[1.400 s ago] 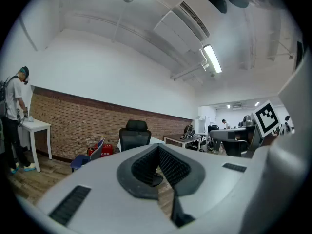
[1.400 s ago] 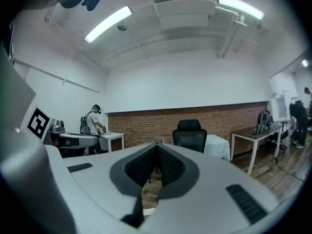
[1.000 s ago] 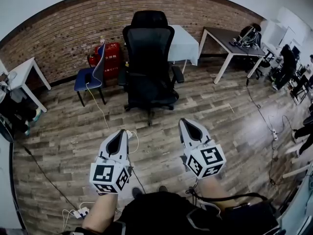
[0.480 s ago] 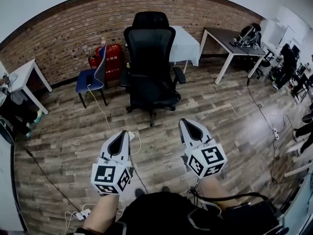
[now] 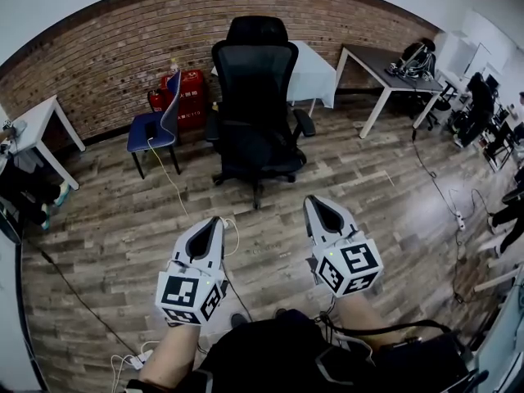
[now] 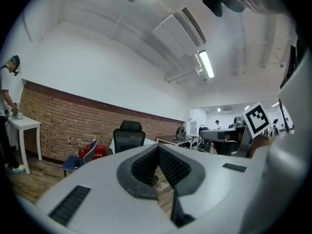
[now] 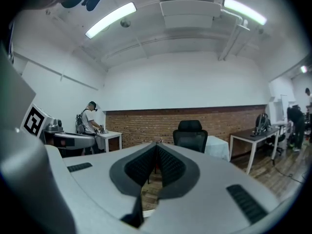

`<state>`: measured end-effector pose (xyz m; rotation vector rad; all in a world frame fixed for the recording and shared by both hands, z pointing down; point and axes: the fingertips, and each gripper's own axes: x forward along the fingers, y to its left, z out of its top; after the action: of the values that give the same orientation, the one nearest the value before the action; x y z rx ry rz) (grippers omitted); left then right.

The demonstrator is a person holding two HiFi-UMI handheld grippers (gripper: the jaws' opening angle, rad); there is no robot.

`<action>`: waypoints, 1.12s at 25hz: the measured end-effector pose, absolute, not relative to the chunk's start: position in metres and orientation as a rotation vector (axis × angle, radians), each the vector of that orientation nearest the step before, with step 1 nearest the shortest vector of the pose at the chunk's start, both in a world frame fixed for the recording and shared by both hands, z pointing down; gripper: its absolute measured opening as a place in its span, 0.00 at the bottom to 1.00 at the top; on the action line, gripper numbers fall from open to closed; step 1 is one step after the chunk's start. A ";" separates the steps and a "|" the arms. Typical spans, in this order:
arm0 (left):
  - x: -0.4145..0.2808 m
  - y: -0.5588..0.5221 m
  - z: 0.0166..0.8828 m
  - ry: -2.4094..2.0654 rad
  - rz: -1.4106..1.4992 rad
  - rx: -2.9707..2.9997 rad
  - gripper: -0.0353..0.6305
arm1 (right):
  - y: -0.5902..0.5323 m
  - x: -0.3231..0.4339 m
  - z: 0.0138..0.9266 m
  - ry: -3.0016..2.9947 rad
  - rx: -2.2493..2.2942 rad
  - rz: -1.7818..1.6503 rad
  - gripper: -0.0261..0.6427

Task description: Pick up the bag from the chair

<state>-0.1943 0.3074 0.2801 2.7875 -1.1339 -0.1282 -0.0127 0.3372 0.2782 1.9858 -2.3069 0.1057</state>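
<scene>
A black office chair (image 5: 255, 97) stands ahead on the wooden floor in front of the brick wall; it also shows in the left gripper view (image 6: 127, 139) and the right gripper view (image 7: 191, 135). Its seat is dark, and I cannot make out a bag on it. A blue chair (image 5: 151, 129) to its left has a small dark thing on the seat. My left gripper (image 5: 214, 222) and right gripper (image 5: 313, 201) are held side by side, well short of the black chair. Both are shut and empty, pointing roughly level toward it.
Red fire extinguishers (image 5: 190, 97) stand by the wall behind the blue chair. A white table (image 5: 37, 125) is at the left, a cloth-covered table (image 5: 315, 76) behind the chair, a desk (image 5: 377, 64) at the right. Cables (image 5: 164, 178) and a power strip (image 5: 135, 355) lie on the floor. A person (image 7: 87, 121) stands at the left table.
Both grippers have moved a little forward toward the black chair, along with the head view. Their jaws have stayed shut.
</scene>
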 end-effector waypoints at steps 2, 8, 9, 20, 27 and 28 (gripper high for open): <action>-0.202 0.305 0.281 -1.115 -0.142 2.789 0.07 | 0.336 -0.021 0.280 -2.302 1.987 0.113 0.07; -0.220 0.296 0.283 -1.096 -0.204 2.763 0.07 | 0.333 -0.037 0.287 -2.298 1.970 0.126 0.07; -0.221 0.294 0.284 -1.102 -0.205 2.756 0.07 | 0.332 -0.038 0.288 -2.293 1.964 0.126 0.07; -0.206 0.244 0.286 -1.156 -0.157 2.748 0.07 | 0.271 -0.012 0.289 -2.310 1.983 0.126 0.07; -0.178 0.197 0.273 -1.190 -0.157 2.769 0.07 | 0.216 0.018 0.280 -2.347 1.966 0.107 0.07; -0.174 0.189 0.272 -1.201 -0.155 2.765 0.07 | 0.209 0.023 0.278 -2.351 1.962 0.101 0.07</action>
<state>-0.1736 0.1894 0.2723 2.7646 -1.2011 -0.1551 0.0226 0.2088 0.2784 1.9619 -2.3514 0.1012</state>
